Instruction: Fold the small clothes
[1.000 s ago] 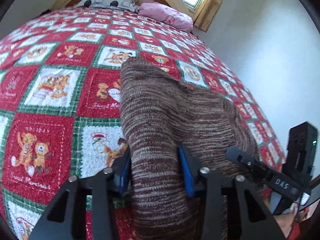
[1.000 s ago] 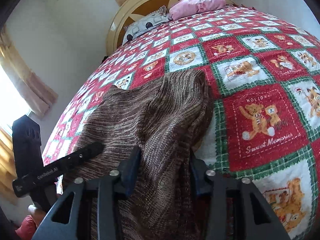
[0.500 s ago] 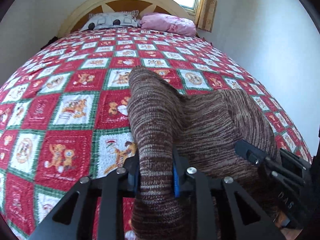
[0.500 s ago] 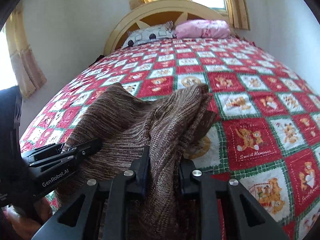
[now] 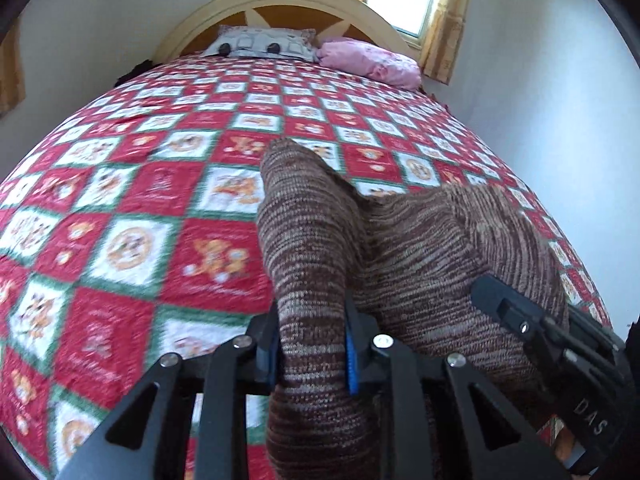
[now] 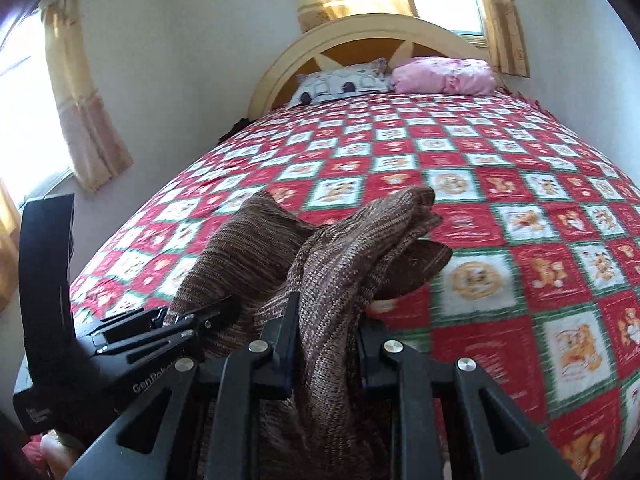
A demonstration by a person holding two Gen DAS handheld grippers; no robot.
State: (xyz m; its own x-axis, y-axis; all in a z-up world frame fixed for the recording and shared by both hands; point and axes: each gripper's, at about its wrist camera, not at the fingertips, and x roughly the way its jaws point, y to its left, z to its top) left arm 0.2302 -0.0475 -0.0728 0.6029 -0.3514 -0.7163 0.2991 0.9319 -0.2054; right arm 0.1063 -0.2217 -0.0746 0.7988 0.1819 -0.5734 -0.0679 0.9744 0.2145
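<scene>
- The left hand-held gripper (image 5: 312, 350) is clamped nearly closed on a fold of the brown knitted garment (image 5: 420, 248)
- The right hand-held gripper (image 6: 326, 344) pinches another fold (image 6: 344, 264)
- The garment drapes ahead of both, over the quilted bed (image 5: 132, 208)

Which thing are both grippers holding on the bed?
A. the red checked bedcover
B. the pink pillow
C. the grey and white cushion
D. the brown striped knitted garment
D: the jaws of the left gripper and the right gripper are each clamped on the brown striped knitted garment.
</scene>
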